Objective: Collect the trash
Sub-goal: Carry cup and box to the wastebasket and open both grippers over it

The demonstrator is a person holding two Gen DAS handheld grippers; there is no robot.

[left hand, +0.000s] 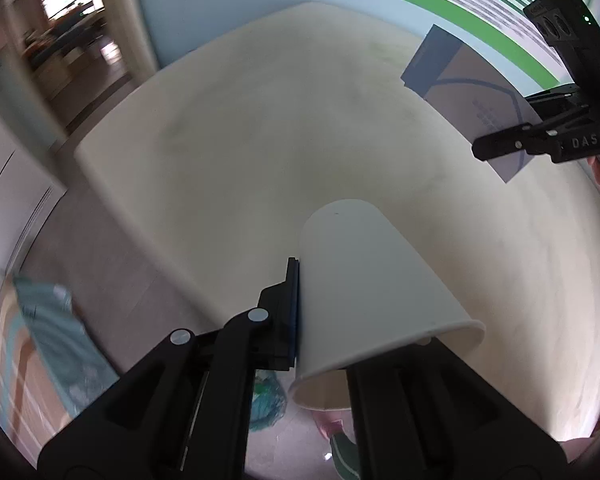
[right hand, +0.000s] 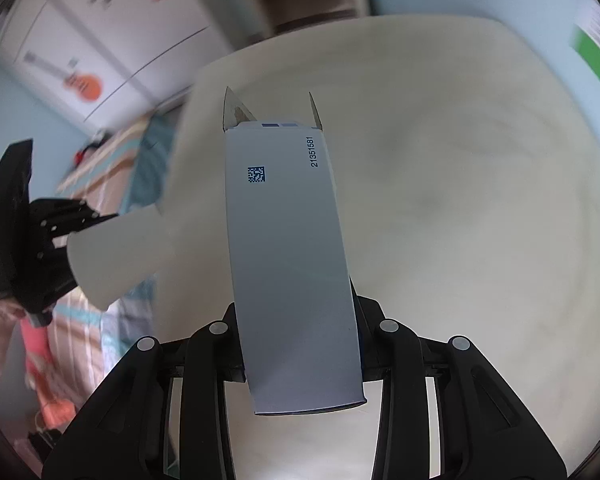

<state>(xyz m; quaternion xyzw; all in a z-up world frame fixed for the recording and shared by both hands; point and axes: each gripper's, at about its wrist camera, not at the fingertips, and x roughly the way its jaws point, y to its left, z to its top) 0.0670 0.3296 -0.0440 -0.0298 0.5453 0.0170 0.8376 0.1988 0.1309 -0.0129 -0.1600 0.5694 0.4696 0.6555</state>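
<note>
At the lower centre, the left gripper (left hand: 300,312) is pinching a white paper cup's (left hand: 364,280) wall, and the right gripper (right hand: 300,344) is clamping a grey cardboard box (right hand: 288,240), both lifted clear of the cream tabletop (left hand: 240,140) for disposal.

print on the box and on one gripper

the grey carton (right hand: 288,248) carries the number 21351581 printed sideways near its open flap end, with a small square data-matrix code beside it. the right gripper (left hand: 504,146) shows the letters "das" on its black body. the wall posters are too blurred to read.
</note>
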